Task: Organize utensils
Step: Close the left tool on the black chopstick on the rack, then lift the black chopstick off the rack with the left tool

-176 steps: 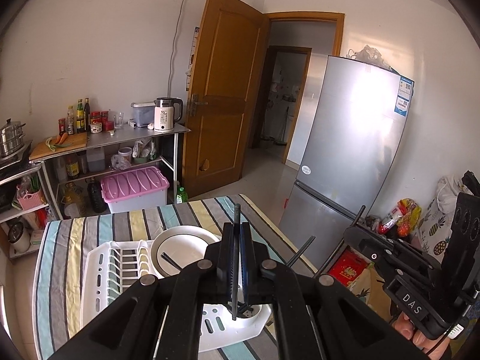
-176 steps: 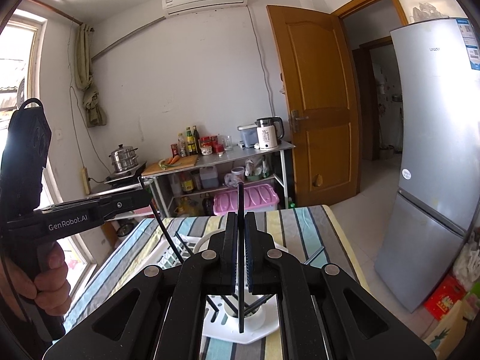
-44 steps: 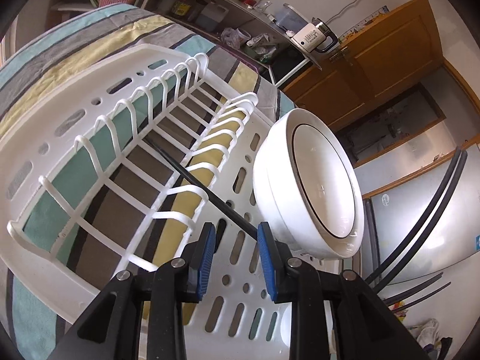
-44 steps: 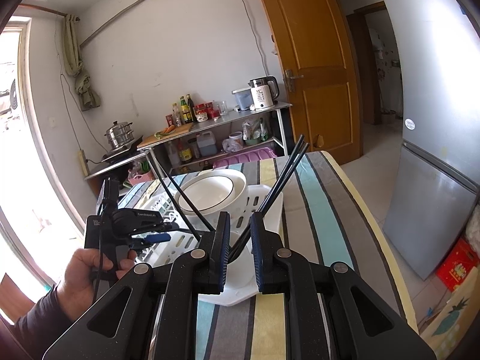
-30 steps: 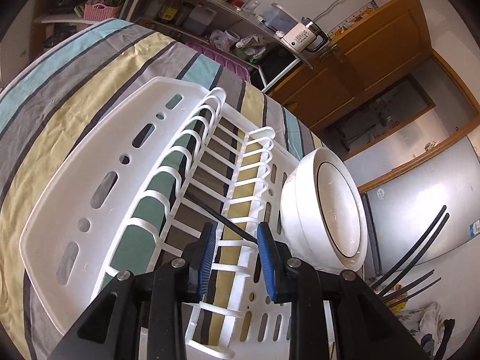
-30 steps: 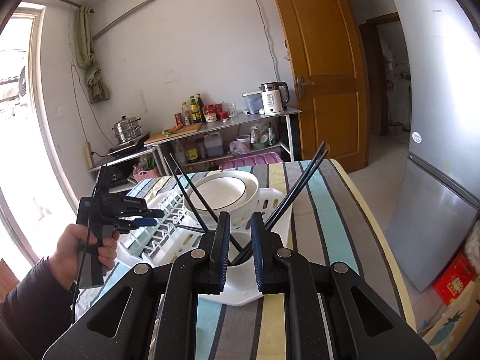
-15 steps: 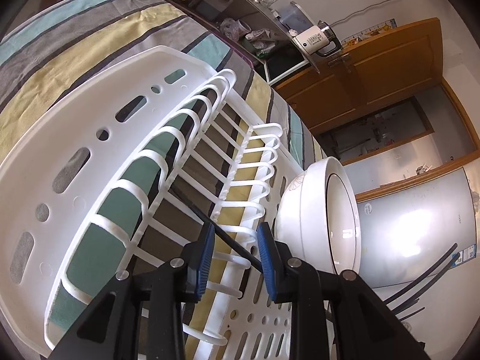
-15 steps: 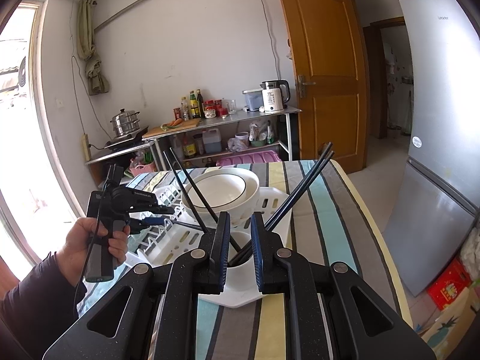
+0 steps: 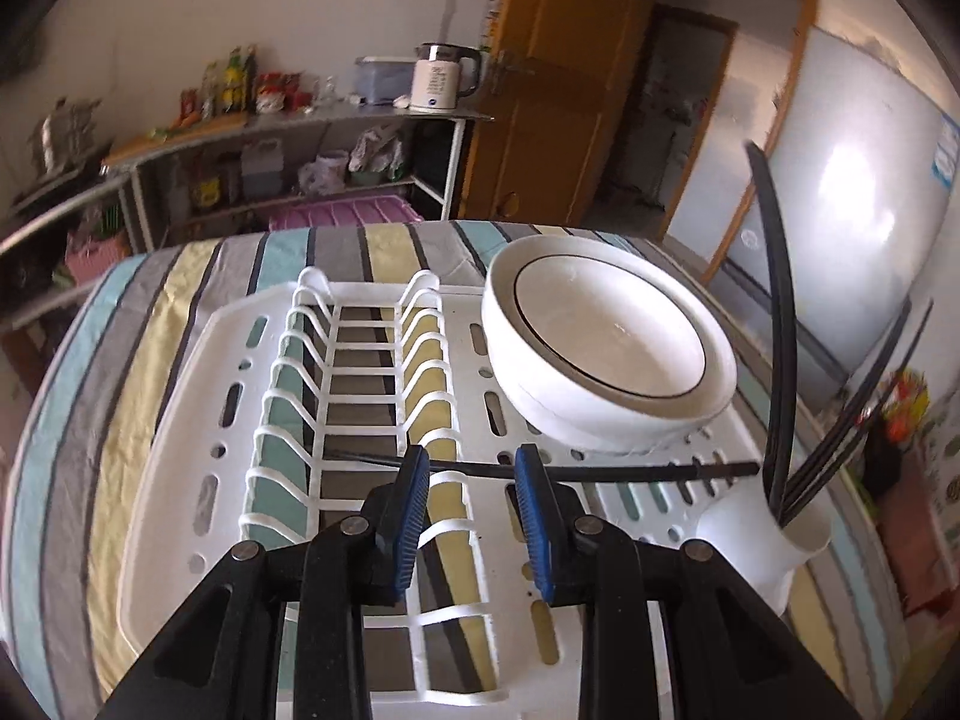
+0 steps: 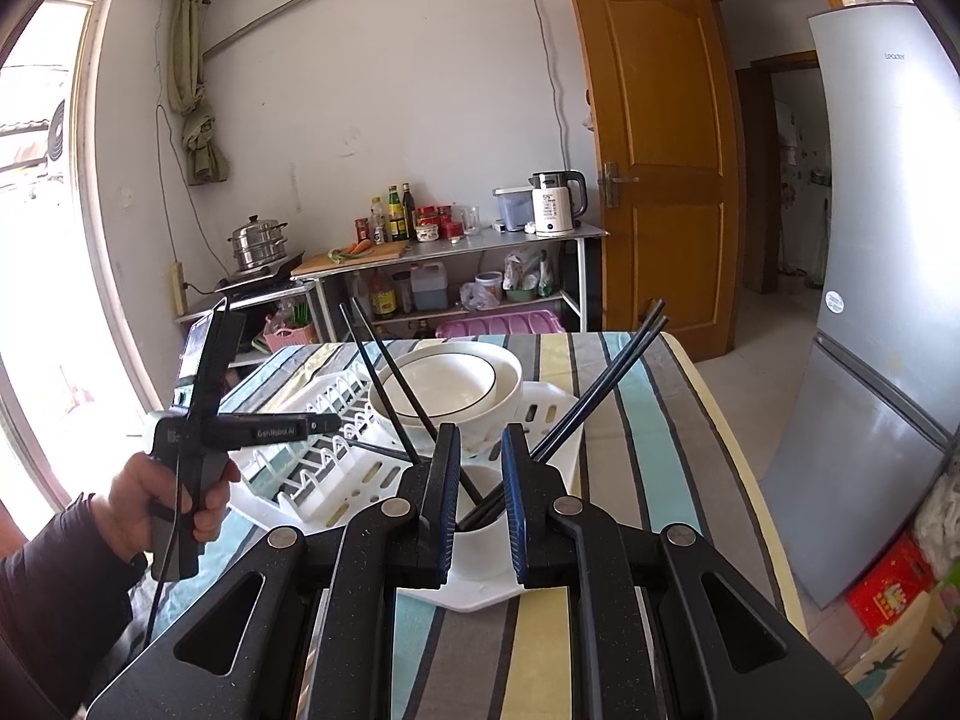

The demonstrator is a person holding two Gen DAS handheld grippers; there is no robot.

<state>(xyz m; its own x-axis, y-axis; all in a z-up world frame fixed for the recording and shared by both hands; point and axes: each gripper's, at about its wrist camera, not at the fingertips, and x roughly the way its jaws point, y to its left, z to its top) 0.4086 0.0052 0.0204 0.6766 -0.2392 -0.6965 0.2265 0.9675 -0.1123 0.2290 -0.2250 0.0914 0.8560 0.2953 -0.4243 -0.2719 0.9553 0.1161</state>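
Note:
A black chopstick point(image 9: 630, 470) lies crosswise on the white dish rack point(image 9: 198, 420), just in front of the white bowl point(image 9: 606, 348). My left gripper point(image 9: 471, 483) is open and hovers over the rack, its blue pads on either side of the chopstick's left part without closing on it. Several black chopsticks point(image 9: 780, 396) stand in the white utensil cup point(image 9: 774, 540) at the rack's right corner. My right gripper point(image 10: 480, 480) is open and empty, just before the cup point(image 10: 480, 531) and its chopsticks point(image 10: 600, 390). The left gripper point(image 10: 336, 420) shows there over the rack point(image 10: 312, 468).
The rack sits on a striped tablecloth point(image 10: 654, 420). A metal shelf point(image 10: 456, 246) with bottles and a kettle stands behind the table. A wooden door point(image 10: 660, 168) and a grey fridge point(image 10: 882, 276) are to the right.
The left gripper has swung to face the rack squarely, so the chopstick now lies crosswise between its pads. The right gripper has hardly moved.

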